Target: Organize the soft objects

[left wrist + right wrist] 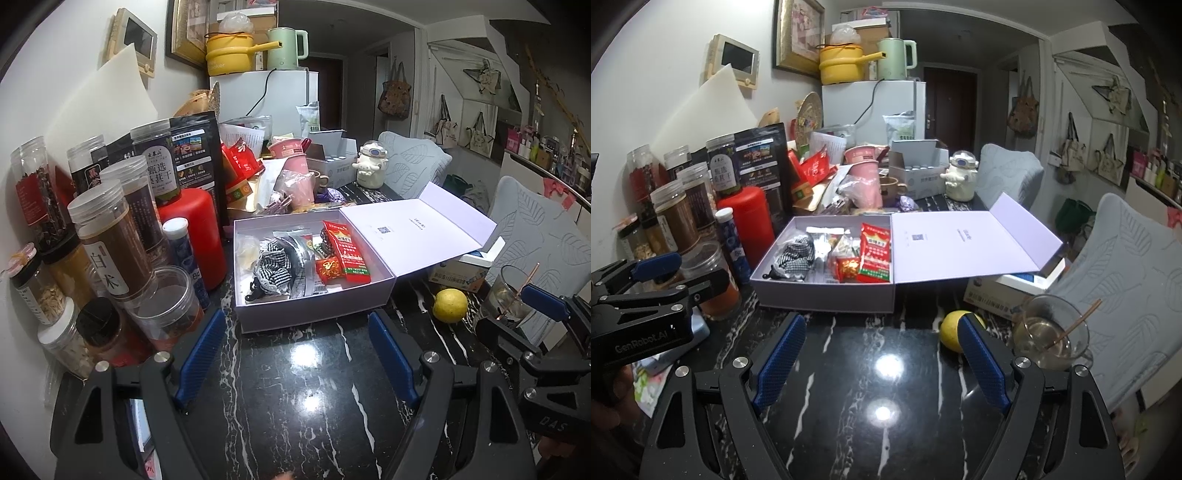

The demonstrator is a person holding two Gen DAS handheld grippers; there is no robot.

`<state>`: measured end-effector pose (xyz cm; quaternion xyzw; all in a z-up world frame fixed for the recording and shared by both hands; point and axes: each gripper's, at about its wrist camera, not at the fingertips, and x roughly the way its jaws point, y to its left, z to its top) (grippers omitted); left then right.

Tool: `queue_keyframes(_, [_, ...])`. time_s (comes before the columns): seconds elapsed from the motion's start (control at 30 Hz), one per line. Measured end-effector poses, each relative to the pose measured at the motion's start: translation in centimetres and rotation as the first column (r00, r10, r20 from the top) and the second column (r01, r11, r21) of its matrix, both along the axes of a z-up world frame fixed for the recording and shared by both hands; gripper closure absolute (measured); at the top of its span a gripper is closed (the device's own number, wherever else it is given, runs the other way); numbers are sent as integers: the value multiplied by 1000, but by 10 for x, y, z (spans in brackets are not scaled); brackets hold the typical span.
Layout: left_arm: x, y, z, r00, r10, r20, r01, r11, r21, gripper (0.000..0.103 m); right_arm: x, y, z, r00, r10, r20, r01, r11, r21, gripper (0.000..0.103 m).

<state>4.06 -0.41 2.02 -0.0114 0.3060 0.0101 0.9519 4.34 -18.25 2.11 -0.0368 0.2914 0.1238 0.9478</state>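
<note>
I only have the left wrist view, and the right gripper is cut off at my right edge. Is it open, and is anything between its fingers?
Observer: The right gripper is open. Only bare black marble tabletop lies between its fingers.
Operator: Where is the yellow lemon relative to it?
Observer: The yellow lemon sits just behind the right finger's blue pad, which covers part of it.
Operator: And the clear glass cup?
Observer: The clear glass cup stands just right of that finger, past the lemon. I cannot tell whether it touches the gripper.
</note>
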Motion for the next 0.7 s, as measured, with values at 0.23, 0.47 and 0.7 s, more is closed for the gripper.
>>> queue_keyframes(0.23, [2,0,-1,1000,2,-7,-2,1000,2,23,2,-1,-3,1000,-7,-9,7,1000,1,18])
queue_keyframes(0.47, [2,-1,-3,1000,-7,-12,7,1000,0,23,4,-4,-5,1000,-17,-20,17,1000,4,18])
queue_keyframes(0.7, [5,-1,-6,1000,4,-17,-4,1000,10,23,6,-5,-9,999,-21,-31,21,1000,7,18])
